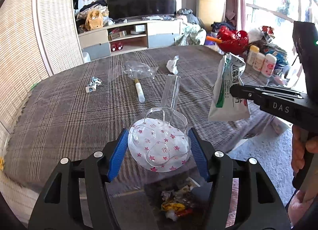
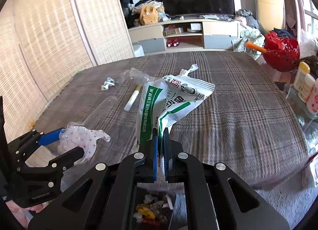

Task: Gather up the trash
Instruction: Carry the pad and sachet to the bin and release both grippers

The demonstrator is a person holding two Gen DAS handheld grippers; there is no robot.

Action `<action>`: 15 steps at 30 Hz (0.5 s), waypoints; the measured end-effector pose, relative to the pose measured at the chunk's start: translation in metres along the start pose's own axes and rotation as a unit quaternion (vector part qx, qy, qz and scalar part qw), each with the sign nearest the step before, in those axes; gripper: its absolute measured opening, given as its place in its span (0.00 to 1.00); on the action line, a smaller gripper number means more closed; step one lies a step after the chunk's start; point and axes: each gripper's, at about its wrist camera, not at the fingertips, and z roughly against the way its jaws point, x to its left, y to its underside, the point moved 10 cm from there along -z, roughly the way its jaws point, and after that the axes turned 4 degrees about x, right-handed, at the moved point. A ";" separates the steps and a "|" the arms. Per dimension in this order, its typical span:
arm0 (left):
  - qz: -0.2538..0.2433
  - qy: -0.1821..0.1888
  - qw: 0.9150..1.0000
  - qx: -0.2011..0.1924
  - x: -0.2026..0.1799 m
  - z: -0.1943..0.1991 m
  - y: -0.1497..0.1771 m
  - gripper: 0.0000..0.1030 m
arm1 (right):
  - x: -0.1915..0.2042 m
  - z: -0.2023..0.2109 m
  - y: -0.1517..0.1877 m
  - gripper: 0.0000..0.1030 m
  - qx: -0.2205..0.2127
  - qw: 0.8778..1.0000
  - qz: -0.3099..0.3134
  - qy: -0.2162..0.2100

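Across the big table covered in a brown plaid cloth (image 1: 69,110), which fills most of both views, there's still some litter: far side, a crumpled clear plastic wrapper (image 1: 137,69), a white crumpled tissue (image 1: 172,64) to its right, a small blue-and-white scrap (image 1: 93,85) off to the left, and a thin white-and-yellow stick (image 1: 139,90) lying nearer the middle. Just off the near edge, down low, sits a dark bin with colourful trash in it (image 2: 154,208), below both grippers. The right gripper (image 2: 160,133) has its blue pads pinched tight on the bottom of a white-and-green printed foil sachet (image 2: 171,100), which hangs in the air above the cloth. The left gripper (image 1: 159,146) is about half spread, its blue pads squeezing the sides of a clear plastic blister shell with a pink-star backing (image 1: 159,144), whose long clear stem points away toward the far side. It's held up over the near table edge, left of the sachet.
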 end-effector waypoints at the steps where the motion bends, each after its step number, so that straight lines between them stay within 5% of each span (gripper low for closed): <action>1: 0.002 0.003 1.000 -0.002 -0.003 0.005 0.004 0.57 | 0.002 0.007 0.004 0.06 -0.004 1.000 0.002 0.000; 15: 0.049 0.034 0.998 0.030 -0.028 0.016 0.086 0.57 | 0.009 0.021 0.079 0.06 0.027 1.000 -0.007 -0.008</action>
